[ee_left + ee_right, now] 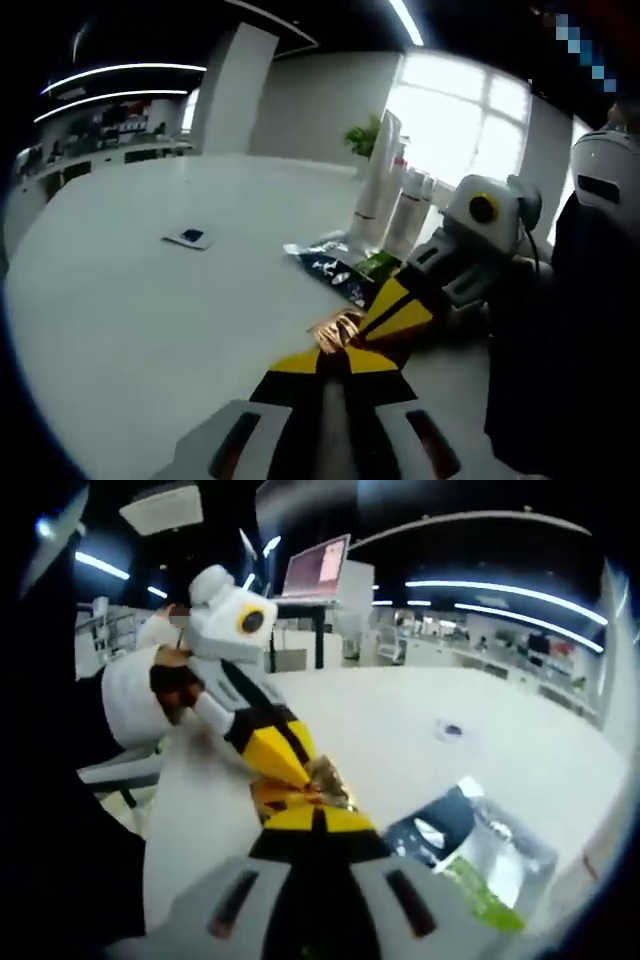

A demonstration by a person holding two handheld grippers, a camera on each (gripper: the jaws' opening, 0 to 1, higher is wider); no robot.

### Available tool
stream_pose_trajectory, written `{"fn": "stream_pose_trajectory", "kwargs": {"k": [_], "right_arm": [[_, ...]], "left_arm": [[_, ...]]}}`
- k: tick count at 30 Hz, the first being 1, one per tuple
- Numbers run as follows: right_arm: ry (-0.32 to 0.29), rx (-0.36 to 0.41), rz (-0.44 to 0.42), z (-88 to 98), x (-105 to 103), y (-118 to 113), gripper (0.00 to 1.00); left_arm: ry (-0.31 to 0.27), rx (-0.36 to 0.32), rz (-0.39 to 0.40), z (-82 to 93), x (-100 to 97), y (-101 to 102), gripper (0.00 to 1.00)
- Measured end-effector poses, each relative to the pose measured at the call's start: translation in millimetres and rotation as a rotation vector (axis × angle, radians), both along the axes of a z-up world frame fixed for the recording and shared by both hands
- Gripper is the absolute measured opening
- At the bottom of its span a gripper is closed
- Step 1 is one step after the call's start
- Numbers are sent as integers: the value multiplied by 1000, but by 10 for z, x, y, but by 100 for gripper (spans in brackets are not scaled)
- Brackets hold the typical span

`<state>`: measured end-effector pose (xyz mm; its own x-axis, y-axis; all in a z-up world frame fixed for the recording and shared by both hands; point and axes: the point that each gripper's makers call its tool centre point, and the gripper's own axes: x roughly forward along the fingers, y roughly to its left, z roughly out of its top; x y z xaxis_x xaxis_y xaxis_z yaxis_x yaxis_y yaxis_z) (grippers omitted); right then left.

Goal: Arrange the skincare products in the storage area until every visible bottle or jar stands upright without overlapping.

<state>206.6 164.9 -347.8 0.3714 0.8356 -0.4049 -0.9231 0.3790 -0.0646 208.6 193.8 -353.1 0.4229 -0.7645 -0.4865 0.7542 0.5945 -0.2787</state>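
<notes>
Pinching one crinkled copper-foil sachet (shiny, creased), both grippers meet tip-to-tip.

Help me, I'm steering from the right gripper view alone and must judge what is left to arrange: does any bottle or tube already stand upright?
Observer: Yes. In the left gripper view a cluster of tall white tubes stands upright on the table, past the foil piece and the dark packet.
Operator: Do they overlap one another?
Observer: They stand close side by side; I cannot tell whether they touch.
Operator: What lies behind them?
Observer: A green plant, in front of a bright window.
</notes>
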Motion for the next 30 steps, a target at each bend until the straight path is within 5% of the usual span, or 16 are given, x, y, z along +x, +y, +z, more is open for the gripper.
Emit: {"fn": "stream_pose_trajectory", "kwargs": {"k": [7, 14, 18, 30], "right_arm": [[15, -4, 9, -3, -13, 5, 0], [49, -1, -12, -3, -33, -6, 0], [56, 6, -14, -2, -38, -7, 0], [80, -6, -3, 2, -78, -18, 0]], "left_arm": [[-24, 33, 3, 20, 39, 96, 12], [-95, 8, 2, 166, 84, 16, 7], [-62, 6, -40, 90, 52, -113, 4], [-1, -21, -10, -7, 131, -60, 0]]}}
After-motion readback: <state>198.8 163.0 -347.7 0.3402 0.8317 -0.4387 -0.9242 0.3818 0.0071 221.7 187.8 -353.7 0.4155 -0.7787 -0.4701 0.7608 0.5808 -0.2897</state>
